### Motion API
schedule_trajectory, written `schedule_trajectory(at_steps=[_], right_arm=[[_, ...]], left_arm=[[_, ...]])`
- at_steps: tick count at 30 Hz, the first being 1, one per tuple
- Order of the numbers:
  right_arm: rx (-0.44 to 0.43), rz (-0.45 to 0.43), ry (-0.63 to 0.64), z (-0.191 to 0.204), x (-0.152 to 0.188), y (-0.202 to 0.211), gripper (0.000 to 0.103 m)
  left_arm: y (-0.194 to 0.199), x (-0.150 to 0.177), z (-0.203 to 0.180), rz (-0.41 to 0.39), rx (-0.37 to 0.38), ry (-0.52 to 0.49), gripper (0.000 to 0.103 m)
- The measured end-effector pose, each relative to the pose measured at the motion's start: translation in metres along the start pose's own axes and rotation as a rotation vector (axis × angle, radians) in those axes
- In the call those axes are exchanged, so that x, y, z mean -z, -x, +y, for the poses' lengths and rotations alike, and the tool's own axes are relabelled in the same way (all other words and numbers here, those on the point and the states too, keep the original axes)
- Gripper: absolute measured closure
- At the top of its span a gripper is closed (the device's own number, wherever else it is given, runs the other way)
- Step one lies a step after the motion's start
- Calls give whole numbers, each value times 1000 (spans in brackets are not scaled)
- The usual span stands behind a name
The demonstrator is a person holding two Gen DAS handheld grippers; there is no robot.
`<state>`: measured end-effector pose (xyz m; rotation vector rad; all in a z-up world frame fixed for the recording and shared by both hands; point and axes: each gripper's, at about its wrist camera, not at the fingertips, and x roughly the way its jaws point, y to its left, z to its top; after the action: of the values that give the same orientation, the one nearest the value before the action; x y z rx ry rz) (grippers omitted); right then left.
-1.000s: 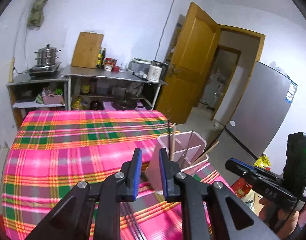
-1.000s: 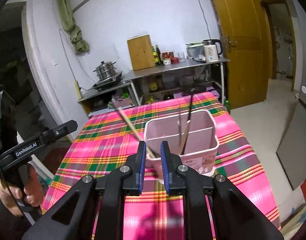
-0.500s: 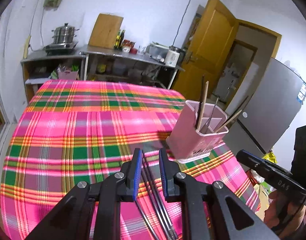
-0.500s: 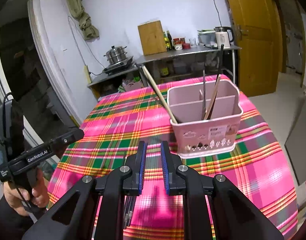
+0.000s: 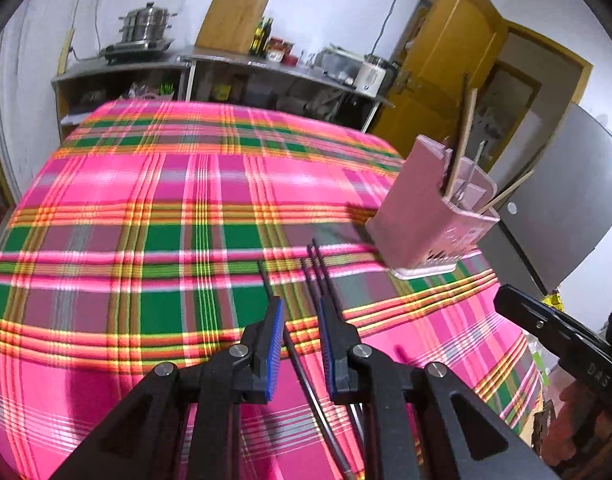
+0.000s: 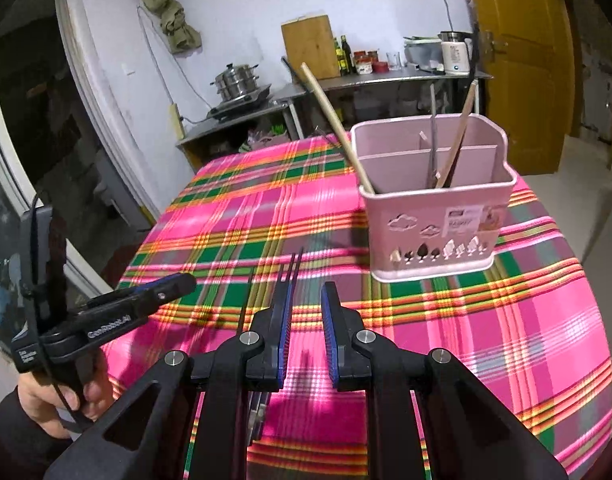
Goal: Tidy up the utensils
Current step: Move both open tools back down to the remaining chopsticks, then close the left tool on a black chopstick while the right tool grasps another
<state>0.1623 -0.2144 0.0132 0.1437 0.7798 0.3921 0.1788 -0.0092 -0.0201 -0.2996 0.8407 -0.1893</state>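
Observation:
A pink divided utensil holder (image 5: 422, 216) (image 6: 434, 224) stands on the plaid tablecloth with wooden chopsticks (image 6: 334, 120) and metal utensils leaning in it. Several dark chopsticks (image 5: 320, 268) (image 6: 291, 270) lie loose on the cloth in front of it. My left gripper (image 5: 299, 308) hovers just above them, its blue pads a narrow gap apart, one dark stick showing on the cloth below the gap. My right gripper (image 6: 306, 292) hangs over the cloth beside the same sticks, pads slightly apart and holding nothing. Each gripper shows at the edge of the other's view.
The pink and green plaid table (image 5: 145, 200) drops off at its right edge near a grey fridge (image 5: 566, 200). Behind stands a metal counter (image 6: 386, 78) with a steamer pot (image 5: 145, 26), cutting board, bottles and kettle. A yellow door (image 6: 514, 60) is at the back right.
Both grippers have sunk toward the table and tipped downward. The dark chopsticks on the cloth have come into view, and the holder has shifted up and to the right in each view.

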Motion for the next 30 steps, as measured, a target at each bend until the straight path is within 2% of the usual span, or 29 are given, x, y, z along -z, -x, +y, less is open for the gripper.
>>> schedule_trajectory(at_steps=[6,14,19,21,30], right_arm=[[-9,37,1,3,6,-18,88],[-14,72,-1,2,9,-36,88],[-21,90,0,3,10,-46,88],[-24,100,2,4,11,-52,88],[-58,133,23,18,12,-76,88]], left_arm=[[-34,7,10,64,-22,35,86],[-64,11,14,111,-46,46,86],[-68,12,7,85,-78,-16,87],[-69,12,6,85,-101,-43,94],[-57,11,30,94,-126,-41,95]])
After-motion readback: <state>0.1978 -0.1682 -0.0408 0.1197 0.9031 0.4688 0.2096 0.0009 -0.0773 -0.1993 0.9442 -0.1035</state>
